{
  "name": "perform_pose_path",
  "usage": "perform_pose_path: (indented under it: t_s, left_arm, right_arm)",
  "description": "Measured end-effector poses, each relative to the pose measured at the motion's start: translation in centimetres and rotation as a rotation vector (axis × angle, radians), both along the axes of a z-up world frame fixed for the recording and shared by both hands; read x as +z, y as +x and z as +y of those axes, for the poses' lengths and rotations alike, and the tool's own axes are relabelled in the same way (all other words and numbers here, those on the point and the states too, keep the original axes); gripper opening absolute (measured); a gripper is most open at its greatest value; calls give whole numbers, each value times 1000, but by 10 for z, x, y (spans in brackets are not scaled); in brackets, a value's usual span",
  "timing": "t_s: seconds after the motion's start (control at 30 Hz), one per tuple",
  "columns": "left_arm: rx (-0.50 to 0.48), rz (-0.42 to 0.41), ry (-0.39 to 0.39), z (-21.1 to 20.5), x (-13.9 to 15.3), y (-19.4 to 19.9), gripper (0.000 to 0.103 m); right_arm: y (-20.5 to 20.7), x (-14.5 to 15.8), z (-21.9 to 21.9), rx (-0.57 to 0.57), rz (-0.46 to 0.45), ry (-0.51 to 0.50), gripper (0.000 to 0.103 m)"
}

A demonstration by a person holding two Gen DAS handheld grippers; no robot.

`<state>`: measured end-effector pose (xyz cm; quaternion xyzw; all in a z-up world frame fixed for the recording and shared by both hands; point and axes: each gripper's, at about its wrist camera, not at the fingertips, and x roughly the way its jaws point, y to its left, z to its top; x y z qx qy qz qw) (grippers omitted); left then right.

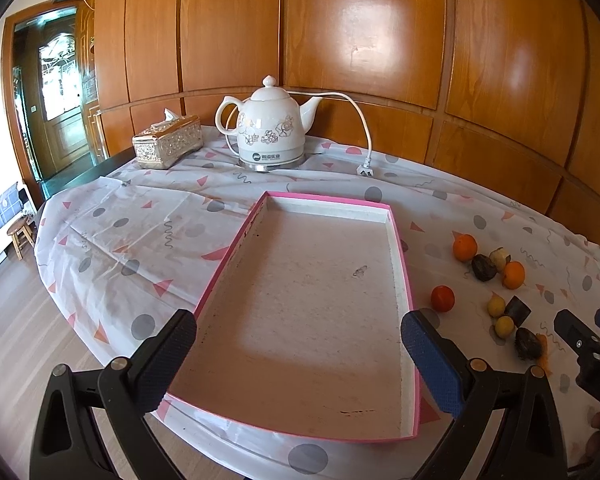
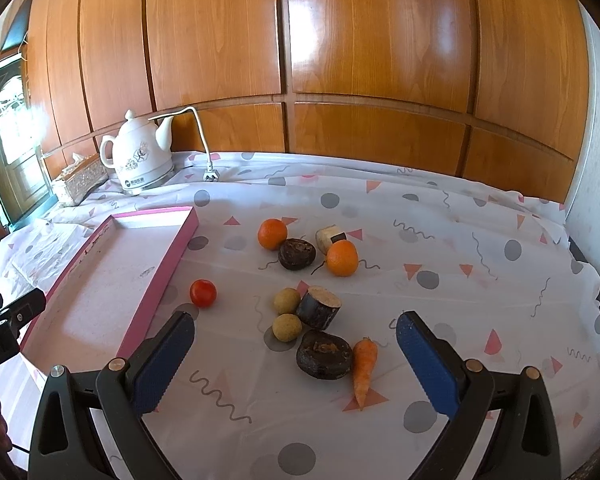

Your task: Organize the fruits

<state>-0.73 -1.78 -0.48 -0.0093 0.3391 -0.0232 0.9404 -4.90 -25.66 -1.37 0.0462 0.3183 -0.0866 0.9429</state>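
A shallow pink-edged tray (image 1: 396, 232) (image 2: 182, 236) lies bare on the patterned cloth. My left gripper (image 1: 300, 344) hangs open over the tray's near half, holding nothing. Right of the tray the produce is scattered: a red tomato (image 2: 203, 293) (image 1: 443, 298), two oranges (image 2: 272, 233) (image 2: 342, 258), two small yellow fruits (image 2: 287, 301) (image 2: 287, 327), dark round pieces (image 2: 297, 254) (image 2: 325, 354), a cut dark chunk (image 2: 319, 306), a pale chunk (image 2: 330, 237) and a carrot (image 2: 364, 366). My right gripper (image 2: 294, 346) stands open above the near dark piece and carrot, touching nothing.
A white flowered kettle (image 1: 270, 124) with its cord and plug (image 1: 366, 170) stands at the back, beside a silver tissue box (image 1: 167, 142). Wooden wall panels close the far side. The table's edge curves off at the left above a wooden floor and a stool (image 1: 20, 236).
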Motion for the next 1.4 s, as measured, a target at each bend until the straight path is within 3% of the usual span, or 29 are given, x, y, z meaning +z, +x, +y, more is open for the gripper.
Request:
perform_pose_path:
  t_s: [0.4,0.6,0.83,1.2,1.4]
  left_arm:
    - [-25,10,-17,-2,0,0,103]
    - [-74,26,-108,2,-2,0,103]
    - [-81,49,-150,2,-5,5,103]
    - [-141,91,-143,-6,-11,12,103]
    - [-162,116,-133,-11,-13,17,103]
  right_arm:
    - [1,3,-9,-9,2,3,103]
    - [9,5,-30,-23,29,4,103]
    - [17,13,-79,-72,80,-38,103]
    - [18,31,-201,-298,103,-42,103]
    - [10,22,-248,-400,122,-23,103]
